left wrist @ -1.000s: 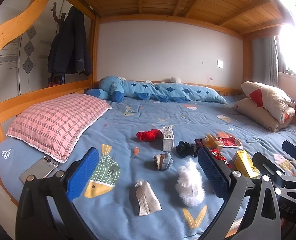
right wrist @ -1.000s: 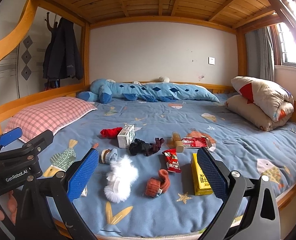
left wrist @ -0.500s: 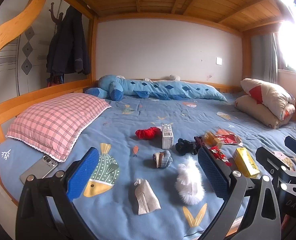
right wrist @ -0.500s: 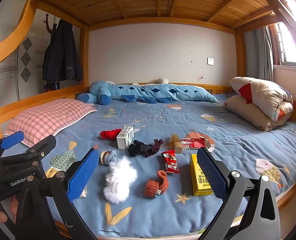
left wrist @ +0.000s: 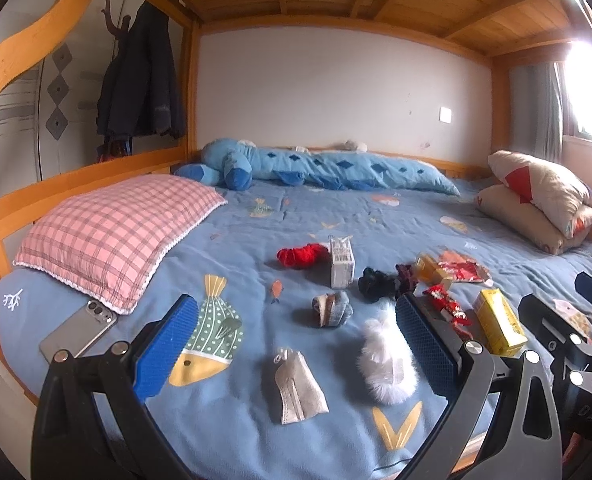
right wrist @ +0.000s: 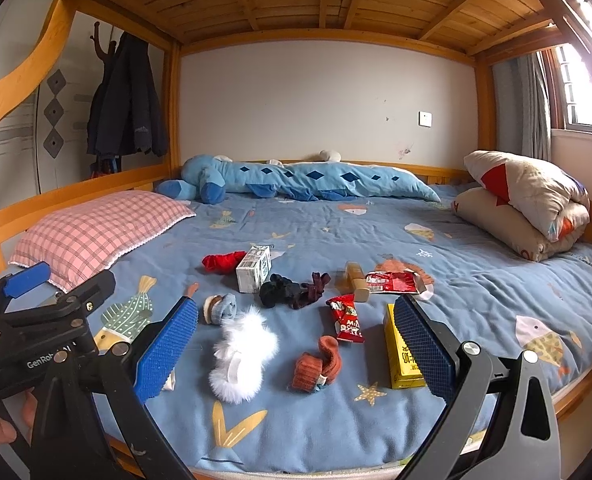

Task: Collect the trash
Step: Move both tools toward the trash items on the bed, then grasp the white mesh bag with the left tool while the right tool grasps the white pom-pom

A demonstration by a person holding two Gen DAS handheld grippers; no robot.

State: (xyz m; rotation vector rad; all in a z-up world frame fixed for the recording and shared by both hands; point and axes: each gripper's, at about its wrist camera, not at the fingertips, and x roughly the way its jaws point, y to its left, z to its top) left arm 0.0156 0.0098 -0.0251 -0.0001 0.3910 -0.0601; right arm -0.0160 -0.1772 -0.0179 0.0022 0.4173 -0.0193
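The left gripper hangs over the near edge of the bed, its blue-padded fingers spread wide apart and holding nothing. Between them lie a grey pouch and a white fluffy slipper, with a rolled grey-blue sock just beyond. The right gripper also hovers at the bed's near edge, its fingers equally wide apart and empty. Framed between these are the slipper and a rust-orange sock.

The trash sits in a loose cluster in the middle of the blue fish-print blanket: a yellow carton lying flat just beside the right gripper's right finger, a red snack packet near it, a larger flattened red wrapper, a small tan bottle touching that wrapper, and a white milk carton standing upright. A red cloth lies against the milk carton, and dark socks are bunched between carton and bottle.

Further left, a grey phone rests by a pink checked pillow.
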